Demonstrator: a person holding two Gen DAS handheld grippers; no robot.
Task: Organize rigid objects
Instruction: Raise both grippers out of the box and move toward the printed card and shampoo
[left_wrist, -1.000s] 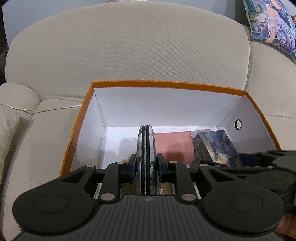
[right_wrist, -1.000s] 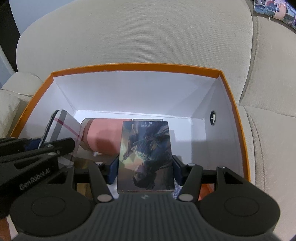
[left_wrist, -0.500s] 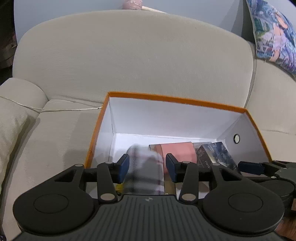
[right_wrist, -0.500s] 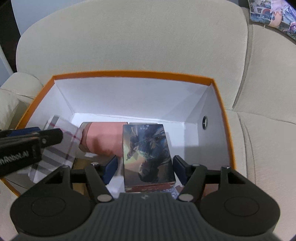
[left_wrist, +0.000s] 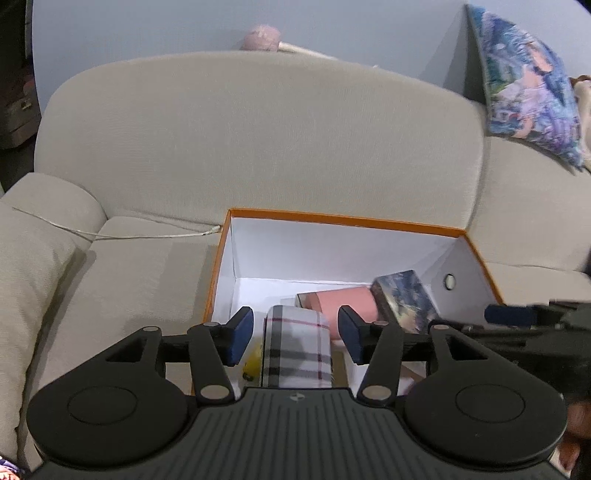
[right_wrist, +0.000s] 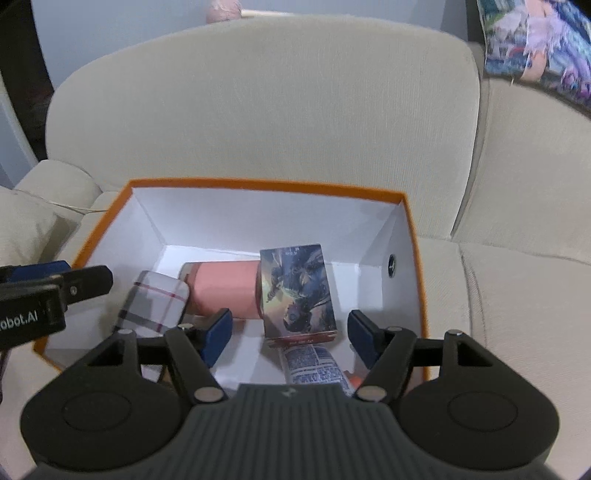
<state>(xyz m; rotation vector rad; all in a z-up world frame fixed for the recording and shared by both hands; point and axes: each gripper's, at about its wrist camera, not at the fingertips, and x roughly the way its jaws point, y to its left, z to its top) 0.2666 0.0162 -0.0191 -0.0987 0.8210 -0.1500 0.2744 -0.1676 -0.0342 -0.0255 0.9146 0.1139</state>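
Note:
An orange-rimmed white box (left_wrist: 345, 220) (right_wrist: 266, 184) sits on a beige sofa. Inside lie a plaid flat case (left_wrist: 297, 350) (right_wrist: 155, 304), a pink cylinder (left_wrist: 347, 304) (right_wrist: 227, 290) and a picture-printed box (left_wrist: 404, 302) (right_wrist: 297, 291) leaning upright. My left gripper (left_wrist: 295, 338) hovers above the plaid case, jaws opening, pads clear of it. Over the picture box, my right gripper (right_wrist: 290, 332) has its jaws opening too, touching nothing. A blue-and-white printed packet (right_wrist: 316, 371) lies under the right gripper.
The sofa backrest (left_wrist: 258, 140) rises behind the box. A patterned cushion (left_wrist: 532, 81) rests at the upper right. A thin cord (left_wrist: 110, 236) runs along the seat crease to the left. A small yellow object (left_wrist: 253, 363) lies in the box's near left corner.
Both grippers let go of their objects and rose back from the box. The plaid case fell flat from standing on edge. The picture box now rests in the box.

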